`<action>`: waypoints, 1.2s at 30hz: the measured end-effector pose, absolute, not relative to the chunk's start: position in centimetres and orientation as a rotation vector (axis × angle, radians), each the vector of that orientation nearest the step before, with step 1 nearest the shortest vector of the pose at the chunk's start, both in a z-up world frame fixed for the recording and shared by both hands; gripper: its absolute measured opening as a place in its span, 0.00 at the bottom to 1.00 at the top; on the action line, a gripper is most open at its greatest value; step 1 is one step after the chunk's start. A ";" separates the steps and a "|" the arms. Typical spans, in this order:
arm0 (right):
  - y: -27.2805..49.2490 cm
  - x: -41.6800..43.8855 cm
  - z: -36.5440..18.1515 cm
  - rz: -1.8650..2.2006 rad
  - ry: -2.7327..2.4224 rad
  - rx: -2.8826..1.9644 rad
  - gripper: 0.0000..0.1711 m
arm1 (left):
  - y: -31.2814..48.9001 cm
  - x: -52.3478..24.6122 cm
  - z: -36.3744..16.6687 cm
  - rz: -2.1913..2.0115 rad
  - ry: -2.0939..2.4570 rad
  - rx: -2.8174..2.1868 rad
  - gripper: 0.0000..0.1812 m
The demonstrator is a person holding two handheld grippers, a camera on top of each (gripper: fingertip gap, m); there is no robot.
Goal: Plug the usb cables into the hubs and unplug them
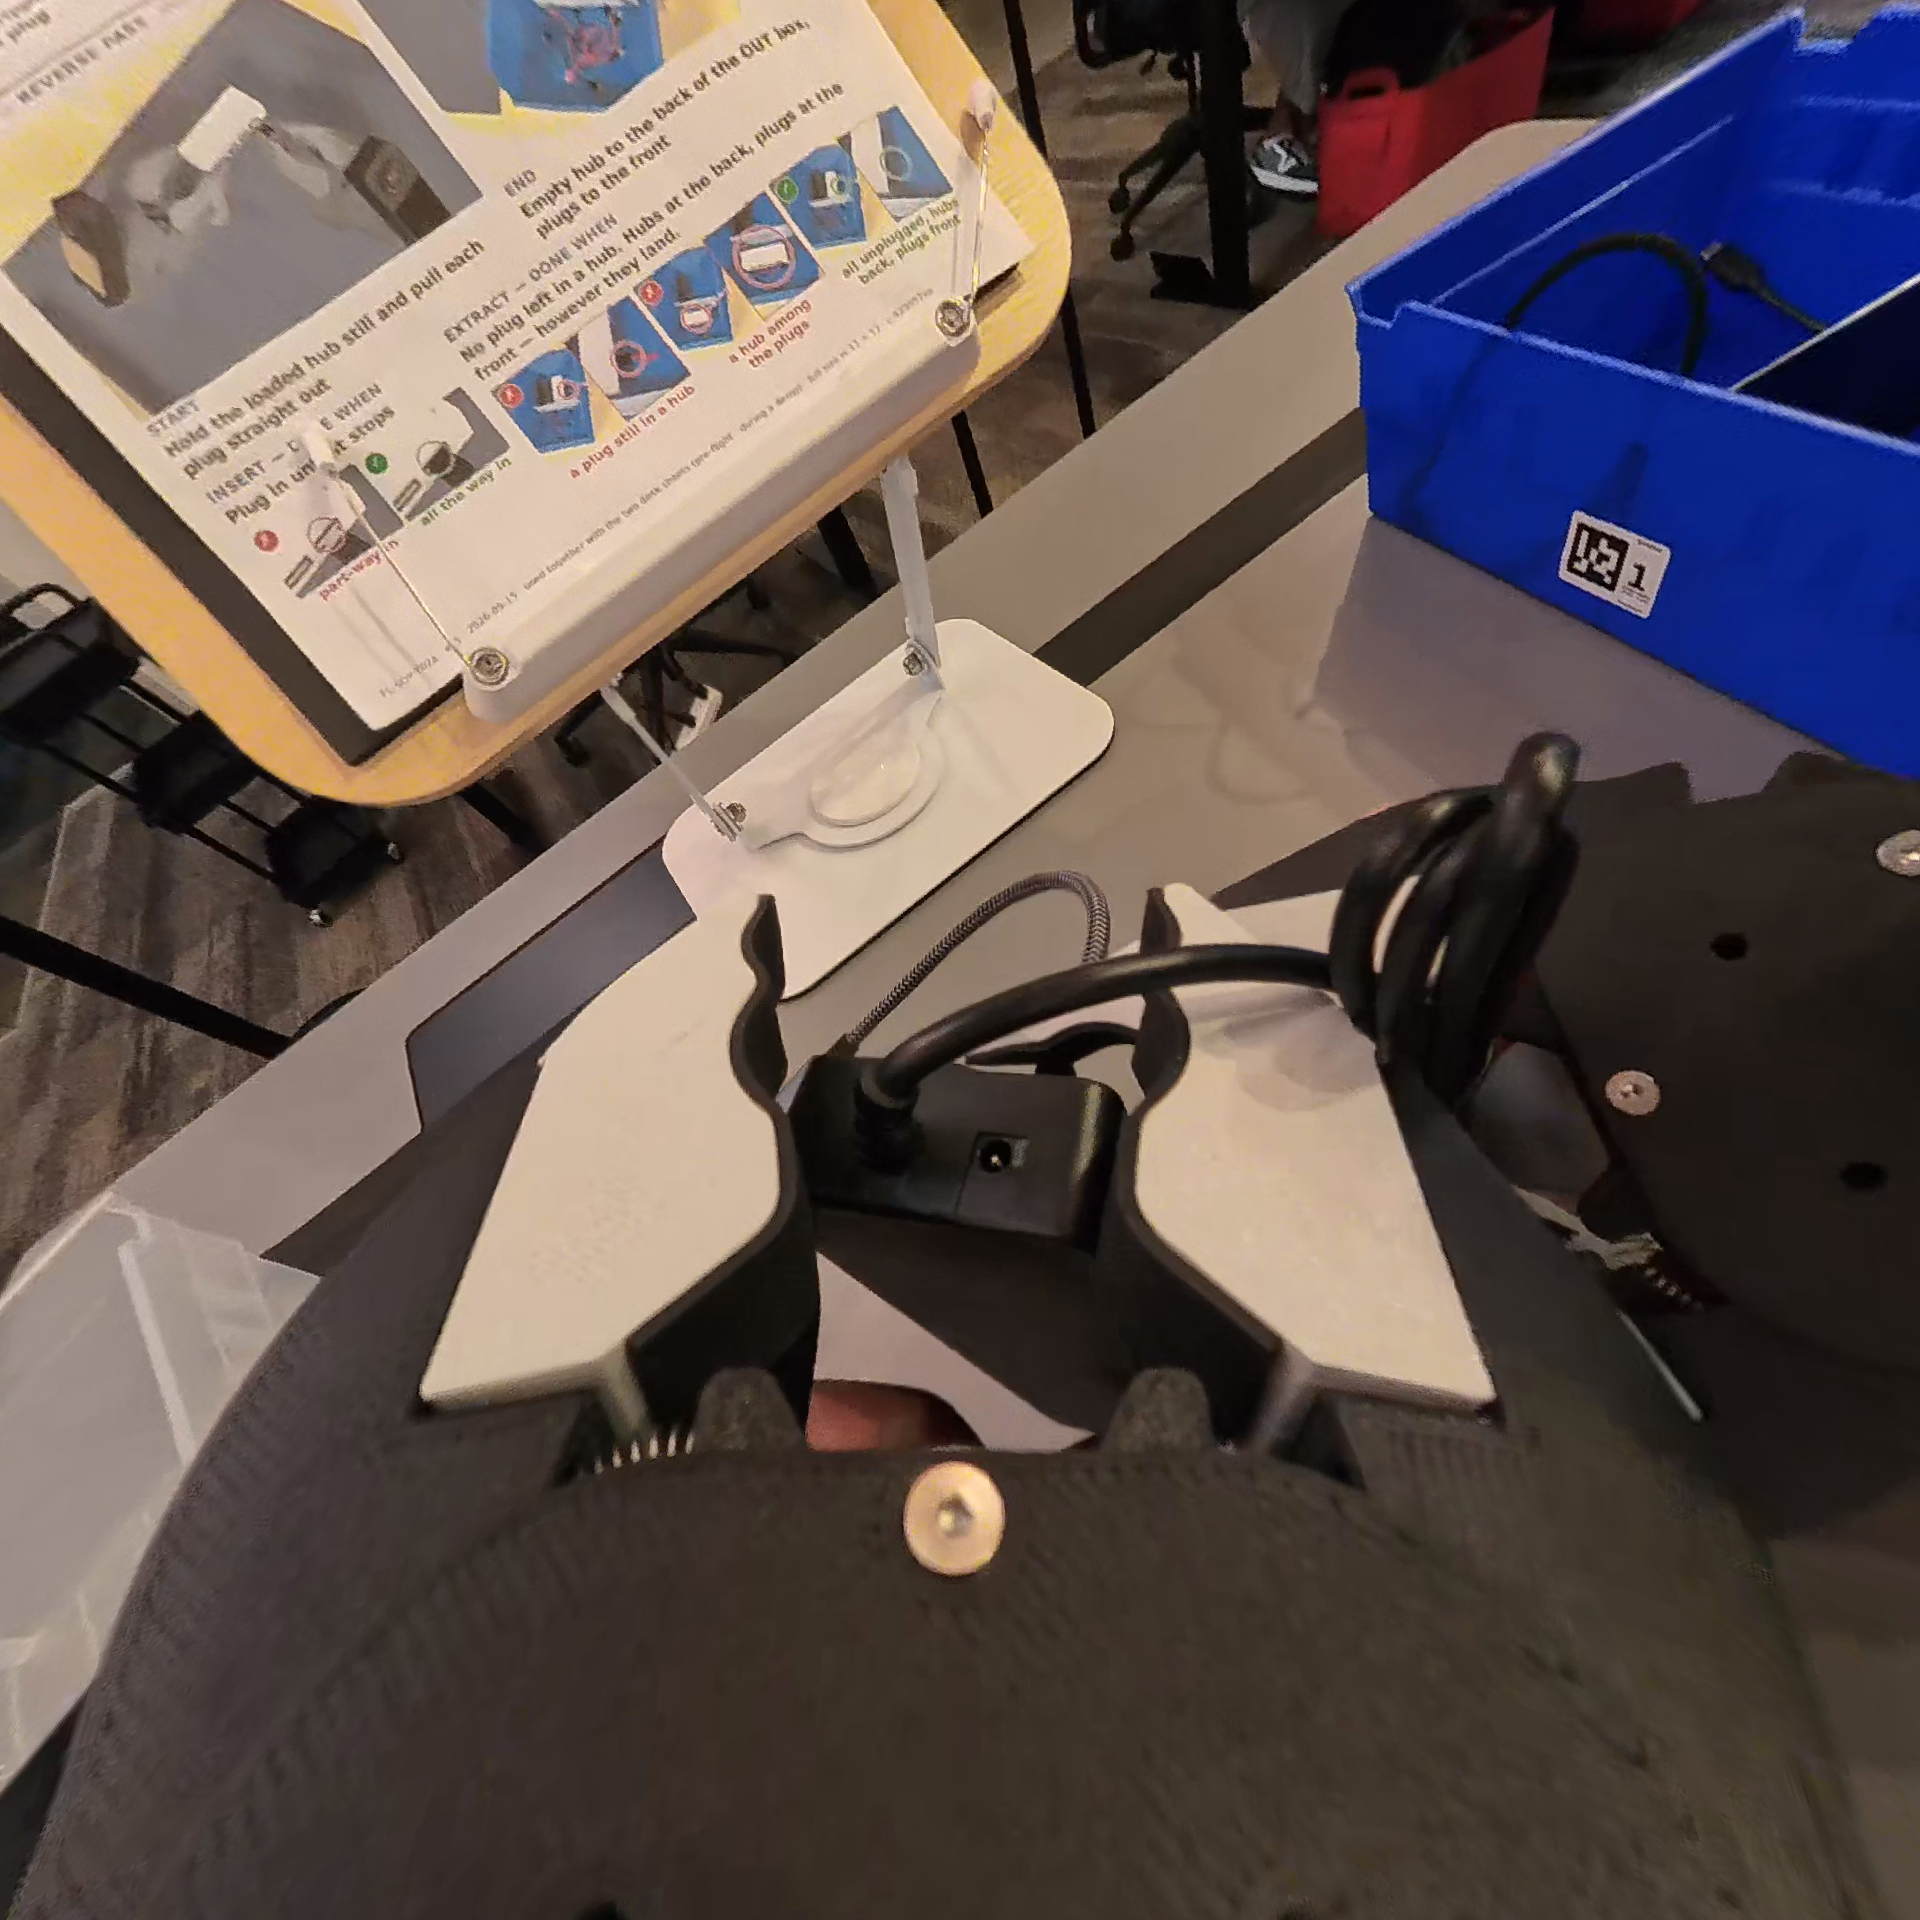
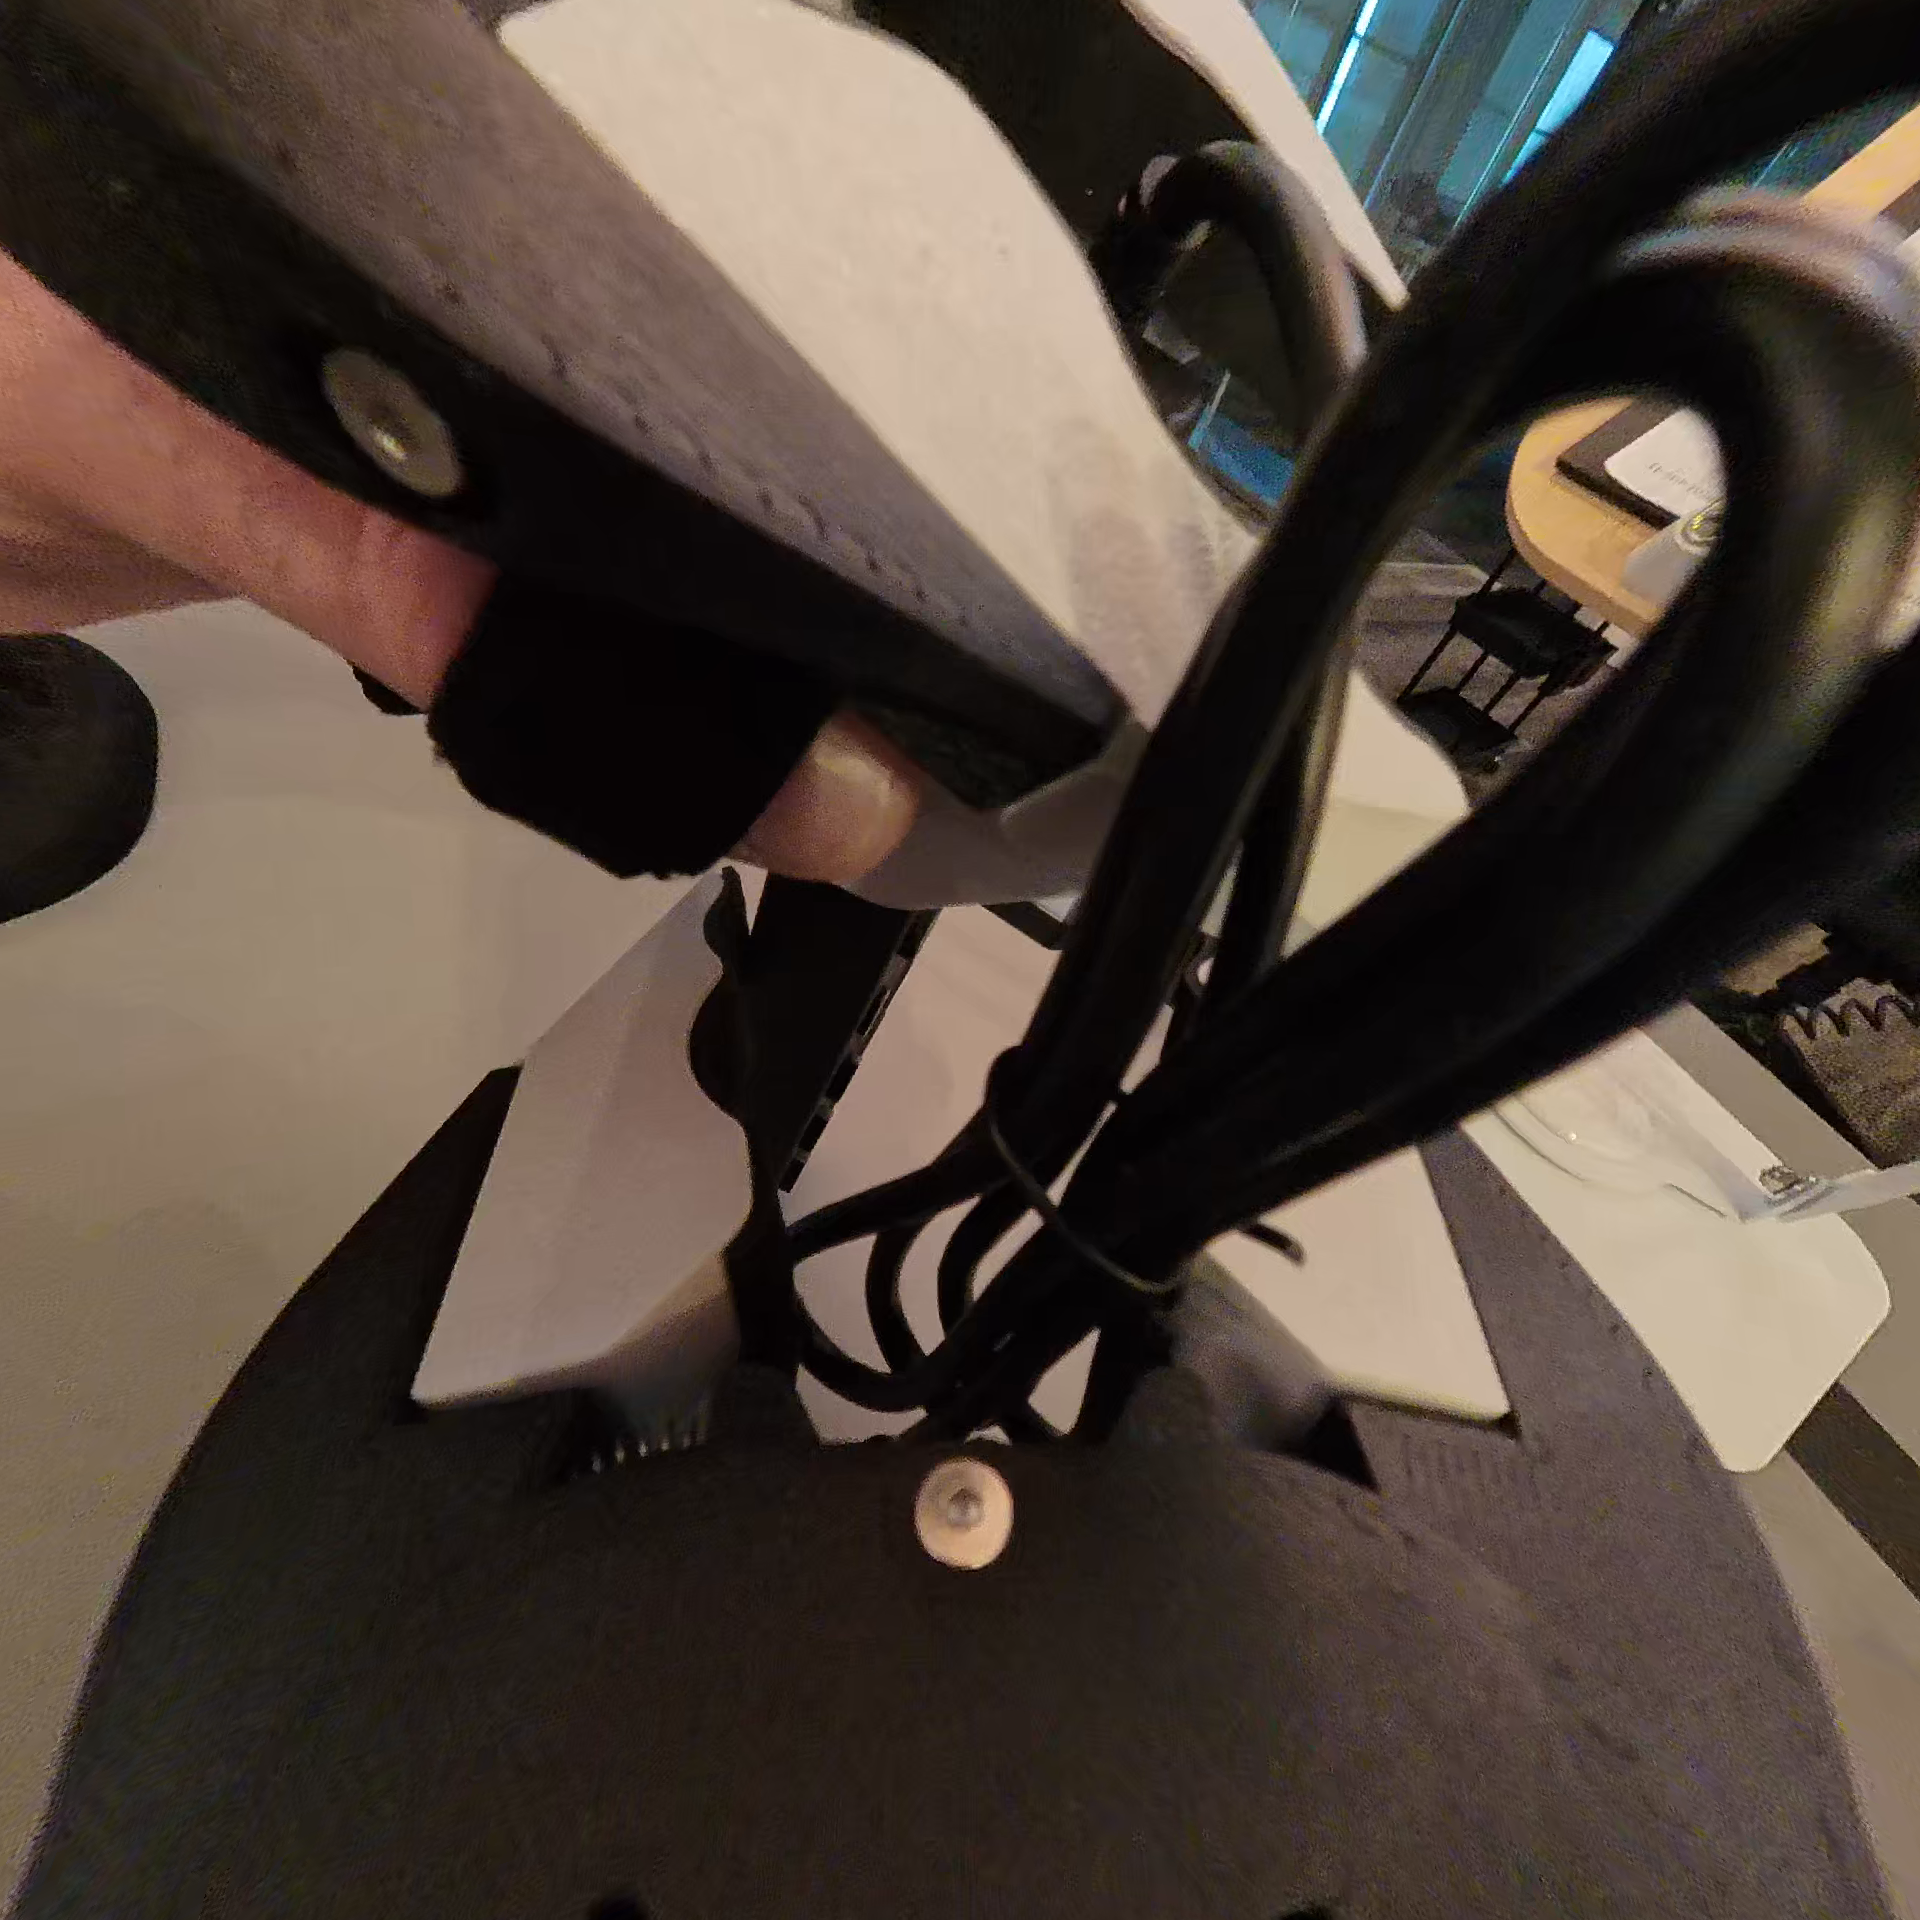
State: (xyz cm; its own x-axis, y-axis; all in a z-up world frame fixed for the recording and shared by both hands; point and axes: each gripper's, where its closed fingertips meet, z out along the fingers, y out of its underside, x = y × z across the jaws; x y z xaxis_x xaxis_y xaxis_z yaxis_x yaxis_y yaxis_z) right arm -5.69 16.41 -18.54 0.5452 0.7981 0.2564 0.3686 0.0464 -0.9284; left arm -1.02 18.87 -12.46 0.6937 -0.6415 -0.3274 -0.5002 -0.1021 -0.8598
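My left gripper [image 1: 961, 997] is shut on a black USB hub [image 1: 956, 1153], gripping it across its width. A thick black cable [image 1: 1091, 997] leaves the hub's end face and runs right to a tied, coiled bundle [image 1: 1455, 935]. A grey braided cable [image 1: 997, 935] arcs behind the hub. In the right wrist view my right gripper [image 2: 966, 997] holds the bundle [image 2: 1091, 1195] between its jaws, loops standing up. The hub shows edge-on [image 2: 831, 1018] by its left finger. The left gripper's body [image 2: 727, 364] and a hand [image 2: 260, 540] sit above it.
A blue divided bin [image 1: 1558, 436] holding a black cable [image 1: 1621, 281] stands at the right on the grey table [image 1: 1195, 623]. A white document stand [image 1: 914, 748] carrying an instruction sheet [image 1: 468, 312] is ahead. A clear plastic box [image 1: 125, 1403] sits at the left.
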 end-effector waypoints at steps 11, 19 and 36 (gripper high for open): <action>18.8 -2.0 -14.9 0.579 -0.811 -1.534 0.45 | 16.1 -1.1 -8.9 -0.207 1.014 -1.615 0.49; 19.6 2.7 -7.6 0.525 -0.693 -1.445 0.45 | 19.1 -8.5 -8.5 -0.162 0.654 -1.410 0.41; 20.8 23.9 2.8 0.039 -0.733 -1.507 0.44 | 21.8 -7.1 -18.6 -0.059 0.812 -1.510 0.39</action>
State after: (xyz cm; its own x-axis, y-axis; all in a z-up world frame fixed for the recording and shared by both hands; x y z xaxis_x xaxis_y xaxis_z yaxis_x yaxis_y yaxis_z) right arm 23.92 20.80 2.78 0.7879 0.4578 0.4118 0.4113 0.1064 -0.9053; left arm -7.13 21.83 -18.58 0.7420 -0.5112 -0.4338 -0.4426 0.1124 -0.8896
